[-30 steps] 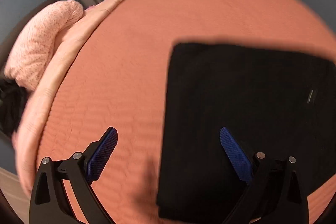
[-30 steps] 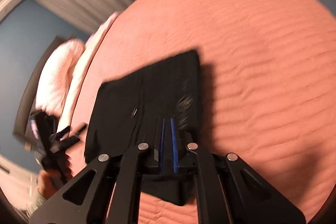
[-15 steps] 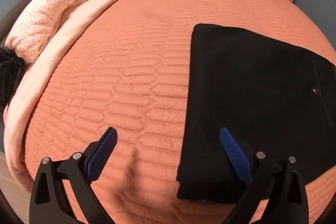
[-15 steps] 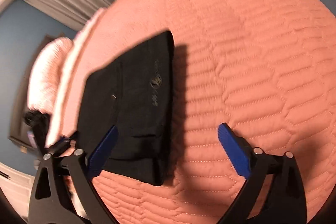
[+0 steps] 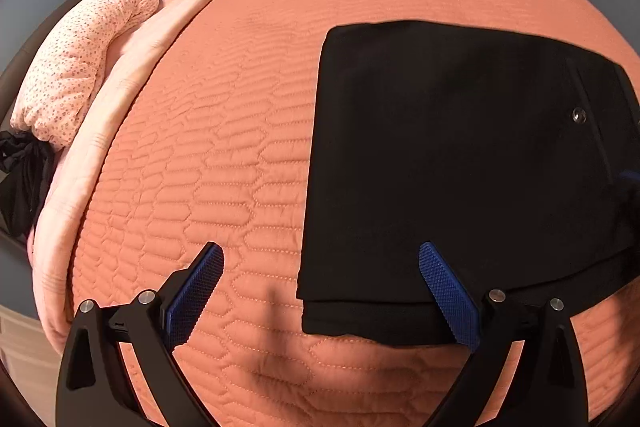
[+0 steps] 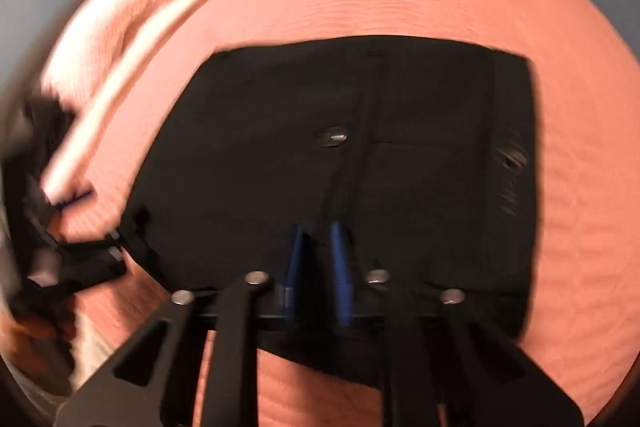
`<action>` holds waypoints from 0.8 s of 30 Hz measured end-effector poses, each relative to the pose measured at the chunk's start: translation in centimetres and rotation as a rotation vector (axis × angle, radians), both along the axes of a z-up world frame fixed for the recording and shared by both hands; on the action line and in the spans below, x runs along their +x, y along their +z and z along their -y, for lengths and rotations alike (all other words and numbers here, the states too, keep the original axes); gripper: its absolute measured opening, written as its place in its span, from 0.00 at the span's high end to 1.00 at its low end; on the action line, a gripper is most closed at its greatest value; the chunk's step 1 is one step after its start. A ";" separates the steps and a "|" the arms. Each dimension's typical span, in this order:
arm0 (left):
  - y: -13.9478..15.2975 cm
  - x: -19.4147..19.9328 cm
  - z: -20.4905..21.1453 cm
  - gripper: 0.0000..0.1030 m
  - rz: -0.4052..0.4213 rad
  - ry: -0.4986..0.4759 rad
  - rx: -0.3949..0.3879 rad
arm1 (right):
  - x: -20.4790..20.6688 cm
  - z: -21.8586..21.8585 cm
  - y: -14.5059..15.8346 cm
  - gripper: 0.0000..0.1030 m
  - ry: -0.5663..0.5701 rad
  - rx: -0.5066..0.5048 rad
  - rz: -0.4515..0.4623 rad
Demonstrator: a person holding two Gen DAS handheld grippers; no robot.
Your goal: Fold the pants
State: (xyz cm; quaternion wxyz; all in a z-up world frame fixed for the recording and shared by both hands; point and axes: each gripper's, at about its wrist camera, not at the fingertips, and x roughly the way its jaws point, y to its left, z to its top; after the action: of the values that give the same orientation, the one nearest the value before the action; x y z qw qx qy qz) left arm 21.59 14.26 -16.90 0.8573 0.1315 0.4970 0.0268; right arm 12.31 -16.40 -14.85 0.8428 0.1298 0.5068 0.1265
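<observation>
Far left: spotty pillow (image 5: 80, 63) at the bed's edge. Left gripper (image 5: 320, 291) held over the orange bed (image 5: 224, 155), jaws wide open, nothing in them; left pad (image 5: 196, 291) over bare quilt, right pad over the pants' near corner. Black pants (image 5: 452, 167) folded flat into a square on the bed, a small button (image 5: 579, 115) showing. Right gripper (image 6: 318, 267) low over the pants' near edge, jaws almost shut; blurry, cannot tell if cloth is pinched.
</observation>
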 end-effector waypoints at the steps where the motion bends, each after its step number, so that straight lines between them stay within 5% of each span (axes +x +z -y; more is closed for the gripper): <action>1: -0.2 0.0 -0.2 0.05 0.002 0.000 -0.009 | -0.4 1.0 0.9 0.88 -0.047 -0.018 0.010; 4: -0.7 0.1 -0.6 0.05 -0.009 0.016 -0.032 | -0.8 0.7 2.7 0.88 -0.023 0.039 0.036; 7: -0.6 0.1 -1.0 0.05 -0.019 0.010 -0.057 | -0.5 -1.6 0.4 0.92 0.097 -0.144 -0.018; 9: 0.1 -0.1 -2.3 0.05 -0.023 0.006 -0.110 | -1.3 1.4 0.5 0.90 0.015 -0.005 -0.036; 13: 0.5 0.5 -7.7 0.05 -0.031 0.082 -0.312 | -3.0 6.6 3.1 0.75 -0.103 0.005 0.004; 15: -0.4 1.6 -9.1 0.05 -0.068 0.096 -0.429 | -3.4 8.9 2.8 0.43 -0.132 0.023 -0.005; 18: -2.6 3.0 -9.4 0.06 -0.166 0.067 -0.594 | -3.5 11.9 0.5 0.42 -0.163 0.206 -0.064; 24: -3.4 3.5 -5.5 0.09 -0.196 -0.071 -0.654 | -2.0 11.0 -3.2 0.41 -0.136 0.420 -0.092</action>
State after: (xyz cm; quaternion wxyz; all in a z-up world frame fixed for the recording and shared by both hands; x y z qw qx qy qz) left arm 25.05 19.79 -20.27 0.8028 -0.1311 0.5543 -0.1763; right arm 10.31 -27.37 -18.04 0.7799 0.3420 0.4972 0.1661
